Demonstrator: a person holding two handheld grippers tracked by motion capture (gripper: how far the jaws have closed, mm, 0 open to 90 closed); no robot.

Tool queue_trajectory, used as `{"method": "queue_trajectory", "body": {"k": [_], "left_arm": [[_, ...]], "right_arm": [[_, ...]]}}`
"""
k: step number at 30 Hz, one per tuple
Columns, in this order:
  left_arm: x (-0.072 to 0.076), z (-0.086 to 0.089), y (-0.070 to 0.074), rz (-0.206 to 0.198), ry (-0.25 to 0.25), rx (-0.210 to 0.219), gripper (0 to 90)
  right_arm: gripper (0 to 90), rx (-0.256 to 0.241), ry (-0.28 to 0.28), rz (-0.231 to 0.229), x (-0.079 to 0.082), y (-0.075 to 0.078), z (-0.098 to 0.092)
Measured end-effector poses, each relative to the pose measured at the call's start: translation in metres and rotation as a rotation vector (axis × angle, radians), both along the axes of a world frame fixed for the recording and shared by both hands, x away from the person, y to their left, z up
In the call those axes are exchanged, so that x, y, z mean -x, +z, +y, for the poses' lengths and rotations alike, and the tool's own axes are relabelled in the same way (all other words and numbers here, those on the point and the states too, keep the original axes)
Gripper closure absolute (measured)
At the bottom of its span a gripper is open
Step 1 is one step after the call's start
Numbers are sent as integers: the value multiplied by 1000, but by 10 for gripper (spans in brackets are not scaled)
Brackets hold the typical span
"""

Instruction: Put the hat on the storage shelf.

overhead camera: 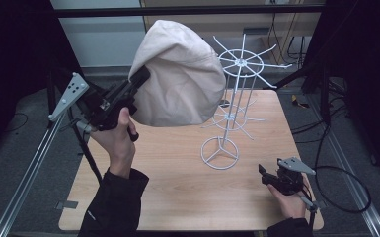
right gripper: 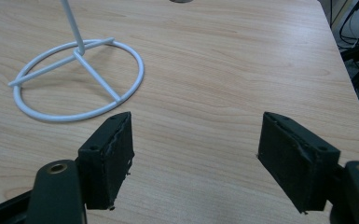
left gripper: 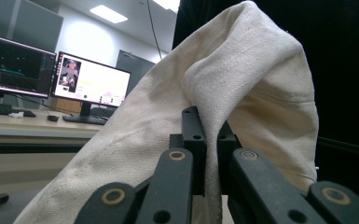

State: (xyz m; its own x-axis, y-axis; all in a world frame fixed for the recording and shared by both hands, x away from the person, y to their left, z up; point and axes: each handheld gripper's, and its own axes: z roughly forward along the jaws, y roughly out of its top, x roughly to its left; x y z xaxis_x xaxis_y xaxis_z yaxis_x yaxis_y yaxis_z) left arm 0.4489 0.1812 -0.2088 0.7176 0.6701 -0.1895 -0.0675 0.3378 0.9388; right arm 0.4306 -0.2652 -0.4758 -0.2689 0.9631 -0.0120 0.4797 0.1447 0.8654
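- My left gripper (overhead camera: 140, 79) pinches the cream hat (overhead camera: 182, 74) high beside the white wire rack (overhead camera: 237, 98).
- My right gripper (right gripper: 196, 154) rests spread on the surface (overhead camera: 177, 168).
- I should lower the hat's crown squarely over 1 prong.

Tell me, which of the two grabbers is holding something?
The left gripper: it is raised and pinching the cream cloth hat. The right gripper is open with nothing between its jaws, low over the table.

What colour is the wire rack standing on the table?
White; the wire rack shows best in the high view.
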Motion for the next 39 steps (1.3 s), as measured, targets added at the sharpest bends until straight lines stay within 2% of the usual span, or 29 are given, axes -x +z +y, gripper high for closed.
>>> {"method": "queue_trajectory", "body": {"k": [9, 16, 23, 31, 39], "left_arm": [[-18, -9, -9, 43, -2, -7, 885], [-24, -6, -21, 76, -6, 9, 885], [-33, -2, -37, 128, -9, -1, 884], [-41, -3, -53, 171, -1, -61, 882], [-44, -6, -64, 193, -6, -125, 882]], "right_arm": [[267, -3, 0, 0, 0, 0, -1], [267, -2, 0, 0, 0, 0, -1], [267, -2, 3, 0, 0, 0, 0], [267, 0, 3, 2, 0, -1, 0], [266, 10, 5, 0, 0, -1, 1]]}}
